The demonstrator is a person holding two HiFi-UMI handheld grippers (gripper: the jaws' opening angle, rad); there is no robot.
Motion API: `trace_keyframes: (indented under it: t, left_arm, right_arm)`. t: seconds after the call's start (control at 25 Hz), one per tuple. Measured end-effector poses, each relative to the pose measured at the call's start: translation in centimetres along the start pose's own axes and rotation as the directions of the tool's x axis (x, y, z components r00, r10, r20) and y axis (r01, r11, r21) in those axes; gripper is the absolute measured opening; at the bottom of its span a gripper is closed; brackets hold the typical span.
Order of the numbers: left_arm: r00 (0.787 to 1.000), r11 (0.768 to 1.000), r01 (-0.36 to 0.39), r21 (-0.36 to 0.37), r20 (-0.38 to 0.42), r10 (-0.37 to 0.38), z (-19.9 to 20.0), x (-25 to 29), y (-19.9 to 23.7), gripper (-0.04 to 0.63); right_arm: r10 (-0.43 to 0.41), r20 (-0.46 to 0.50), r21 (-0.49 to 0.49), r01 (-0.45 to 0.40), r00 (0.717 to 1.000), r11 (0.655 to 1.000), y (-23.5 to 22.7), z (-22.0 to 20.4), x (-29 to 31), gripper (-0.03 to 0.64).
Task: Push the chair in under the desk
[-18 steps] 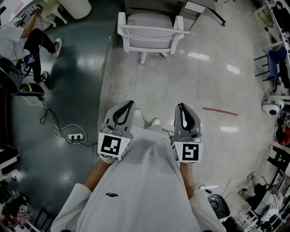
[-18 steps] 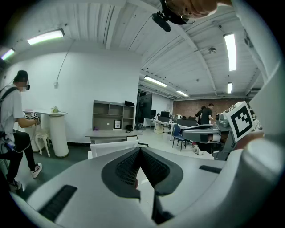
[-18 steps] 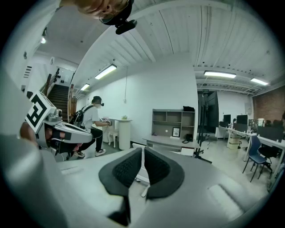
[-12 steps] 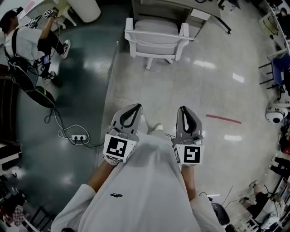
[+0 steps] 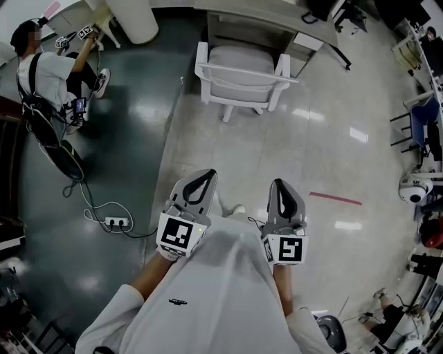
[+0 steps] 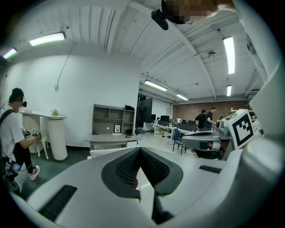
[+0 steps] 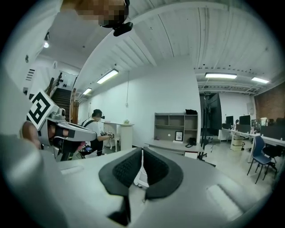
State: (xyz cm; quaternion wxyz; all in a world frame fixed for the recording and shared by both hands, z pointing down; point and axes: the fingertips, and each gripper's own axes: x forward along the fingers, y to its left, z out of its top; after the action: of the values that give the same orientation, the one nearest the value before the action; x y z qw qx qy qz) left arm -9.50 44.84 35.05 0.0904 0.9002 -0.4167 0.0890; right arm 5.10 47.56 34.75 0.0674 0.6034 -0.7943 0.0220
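A white armchair (image 5: pixel 242 72) stands on the pale floor with its back toward me, in front of a grey desk (image 5: pixel 277 12) at the top of the head view. My left gripper (image 5: pixel 201 175) and right gripper (image 5: pixel 279 184) are held side by side before my body, well short of the chair, and both point at it. Each is shut with nothing between its pads. In the left gripper view the closed jaws (image 6: pixel 140 149) cover most of the chair; its white back (image 6: pixel 109 152) and the desk (image 6: pixel 109 140) show beyond. In the right gripper view the closed jaws (image 7: pixel 141 152) hide the chair.
At the upper left another person (image 5: pixel 45 76) stands on the dark green floor, next to a white pillar (image 5: pixel 131 17). A power strip with cable (image 5: pixel 114 222) lies left of me. On the floor to the right is a red tape strip (image 5: pixel 336 199). A blue chair (image 5: pixel 422 110) is at the far right.
The chair and desk have slid lower in the head view and more of the desk shows. Both grippers stay shut and side by side. The person at the left is now more fully in view.
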Motion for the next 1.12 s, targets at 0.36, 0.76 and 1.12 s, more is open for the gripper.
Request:
trace_keyframes:
  t: [0.36,0.76,1.12]
  left_arm:
    - [0.999,1.000,0.017,-0.026,0.031,-0.016,0.4,1.4,4.3,0.008]
    - [0.999,0.999,-0.033,-0.031,0.013,0.034,0.1,4.8,8.9,0.008]
    - [0.997,0.997,-0.076,-0.004,-0.017,0.076,2.8,15.6,13.8,0.008]
  right_arm:
    - [-0.015,-0.014,0.011,0.015,1.000,1.000,1.4,0.7,4.0,0.011]
    - [0.034,-0.010,0.025,-0.034,0.999,0.999,0.4,0.3,10.7,0.011]
    - [0.110,0.022,0.013,-0.110,0.994,0.994,-5.8,1.3,22.2,0.011]
